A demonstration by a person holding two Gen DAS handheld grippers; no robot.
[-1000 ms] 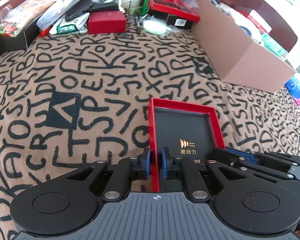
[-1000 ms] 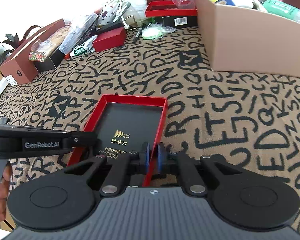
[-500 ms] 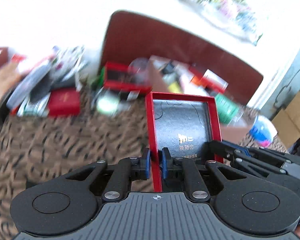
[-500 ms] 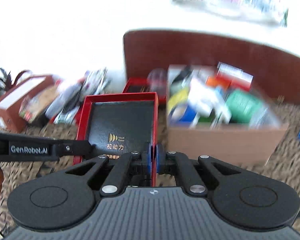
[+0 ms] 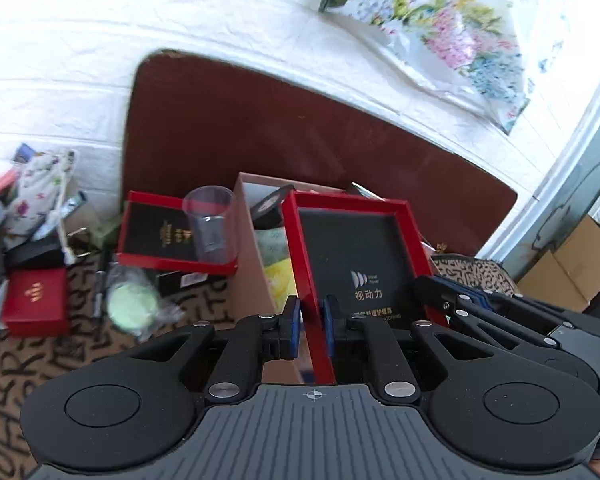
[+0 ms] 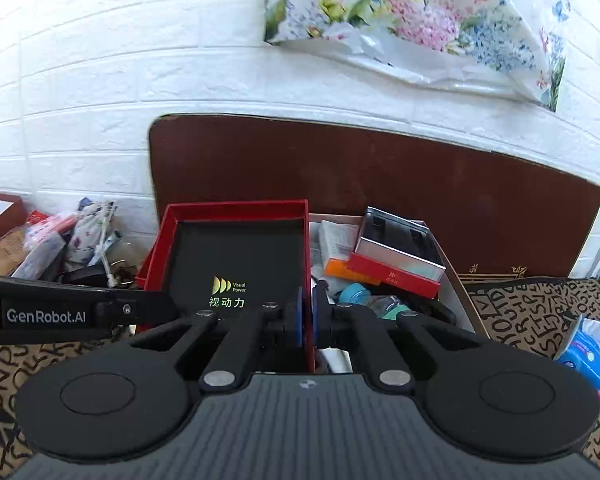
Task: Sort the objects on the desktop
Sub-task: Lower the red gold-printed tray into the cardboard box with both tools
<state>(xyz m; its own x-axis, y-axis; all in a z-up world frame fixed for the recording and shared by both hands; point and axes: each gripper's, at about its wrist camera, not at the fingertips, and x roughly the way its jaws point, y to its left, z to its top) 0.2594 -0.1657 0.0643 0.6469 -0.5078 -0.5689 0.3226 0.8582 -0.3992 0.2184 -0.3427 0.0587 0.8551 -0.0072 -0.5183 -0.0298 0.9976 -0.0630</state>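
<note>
1. The task's thing is a shallow red box lid (image 5: pixel 350 256) with thin red walls and a black inside face; it is square-cornered and open toward the cameras.
2. It is held up in the air, tilted, in front of the open cardboard box (image 6: pixel 458 284), with the brown board (image 6: pixel 380 184) and the white brick wall (image 6: pixel 100 80) behind.
3. The left gripper (image 5: pixel 311 326) has the lid's left wall between its blue pads; its jaws are opening, and a narrow gap shows at the left pad (image 5: pixel 295 326).
4. The right gripper (image 6: pixel 307 316) is clamped tight on the lid's right wall, both pads pressed against it.
5. Only the left wrist view shows a second red tray (image 5: pixel 172 236) with gold print and a clear plastic cup (image 5: pixel 210 224) standing on it, a small red case (image 5: pixel 36 306), and a pale green round thing in a clear wrapper (image 5: pixel 134 306) on the letter-printed cloth (image 5: pixel 28 364).
6. Only the right wrist view looks into the cardboard box: a red-and-silver case (image 6: pixel 396 256), an orange packet (image 6: pixel 342 268), and a blue-lidded jar (image 6: pixel 354 294) among other items. It also shows a blue tissue pack (image 6: pixel 590 354) at the right.
7. A flowered plastic bag (image 6: pixel 420 20) hangs on the wall in both views.
8. Writing: the lid's inside reads "Visual Power" beside a gold three-petal mark, with Chinese characters below. The left gripper's arm, seen in the right wrist view, reads "GenRobot.AI". The lower small print on the lid is too small to read.
</note>
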